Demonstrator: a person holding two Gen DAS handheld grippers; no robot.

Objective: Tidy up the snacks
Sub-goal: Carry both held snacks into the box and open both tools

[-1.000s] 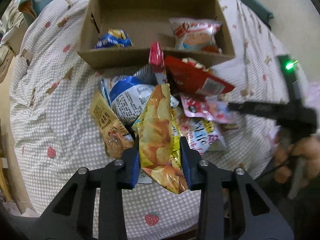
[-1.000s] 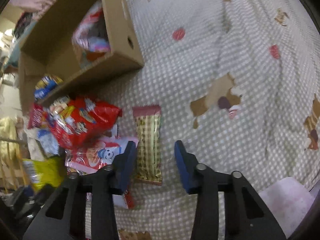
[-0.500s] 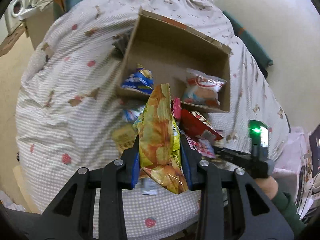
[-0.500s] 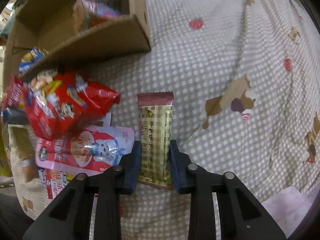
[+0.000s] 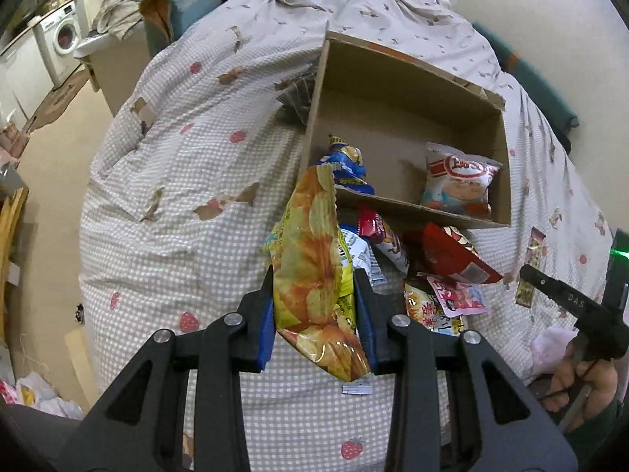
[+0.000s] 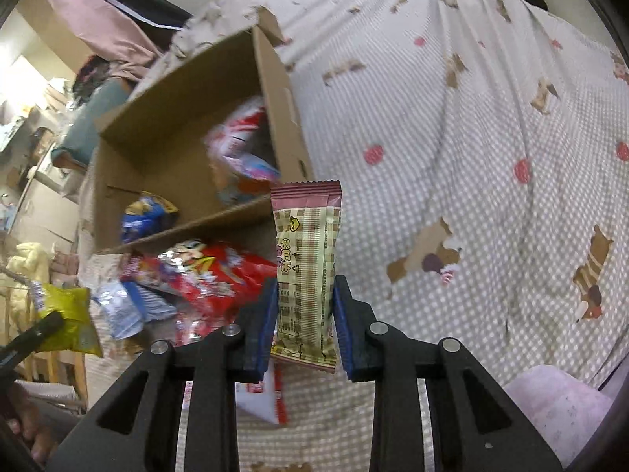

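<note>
My left gripper [image 5: 314, 306] is shut on a yellow chip bag [image 5: 314, 259] and holds it high above the bed. My right gripper [image 6: 303, 306] is shut on a beige wafer bar with a pink top [image 6: 306, 267], lifted off the bedspread; the bar also shows in the left wrist view [image 5: 530, 271]. A cardboard box [image 5: 412, 122] lies ahead, holding a blue bag [image 5: 346, 165] and a white-red bag [image 5: 460, 181]. A pile of snacks lies in front of it, with a red bag [image 5: 452, 255] on top.
The bed has a checked bedspread [image 5: 177, 181] with strawberry prints. The floor [image 5: 55, 157] and a washing machine [image 5: 63, 39] are at the left. A pink cloth [image 6: 558, 413] lies at the bed's near right edge. The box's right wall [image 6: 279, 90] stands near the bar.
My left gripper rose further with the chip bag. My right gripper closed on the wafer bar and lifted it off the bedspread.
</note>
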